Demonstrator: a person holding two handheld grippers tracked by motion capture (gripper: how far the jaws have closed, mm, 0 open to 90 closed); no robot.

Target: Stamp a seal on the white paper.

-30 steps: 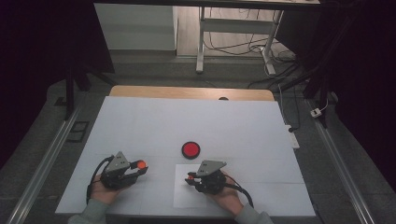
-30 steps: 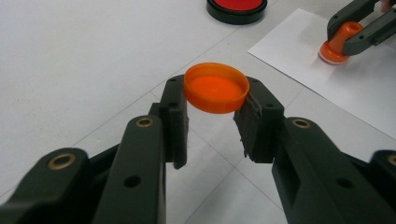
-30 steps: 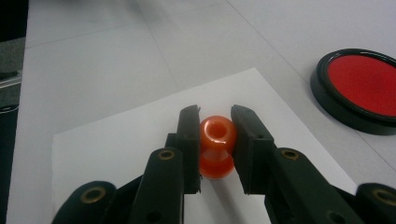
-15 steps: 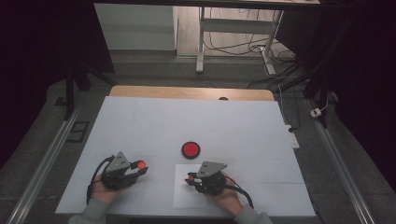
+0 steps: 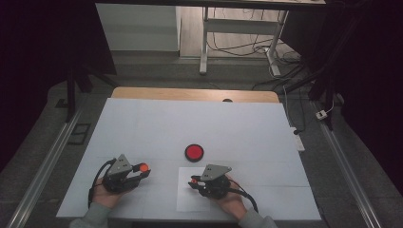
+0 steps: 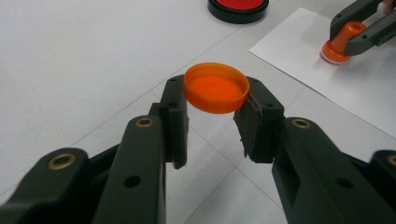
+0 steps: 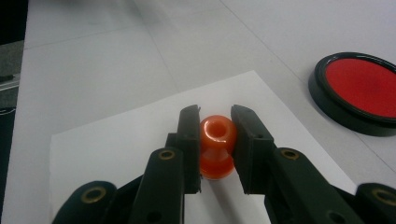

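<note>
white table (image 5: 142,123), matte; paper sheet (image 5: 186,202) flat near front edge. left gripper (image 6: 212,100) clamps smooth orange cap (image 6: 216,87), hollow side up. right gripper (image 7: 216,122) pinches glossy orange stamp (image 7: 217,144) upright on paper; red ink pad (image 7: 360,88) just beside.

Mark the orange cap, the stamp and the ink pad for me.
Cap (image 6: 216,90): left gripper view, its hollow inside.
Stamp (image 7: 217,132): right gripper view, top of its knob.
Ink pad (image 5: 194,152): high view, red centre.

The cap (image 6: 216,93) is plain bright orange, as is the stamp (image 7: 216,145), which has a white rim at its base. The ink pad (image 5: 194,152) is red inside a black case. The paper sheet (image 5: 186,197) is white on the pale grey-white bench (image 5: 190,123).
</note>
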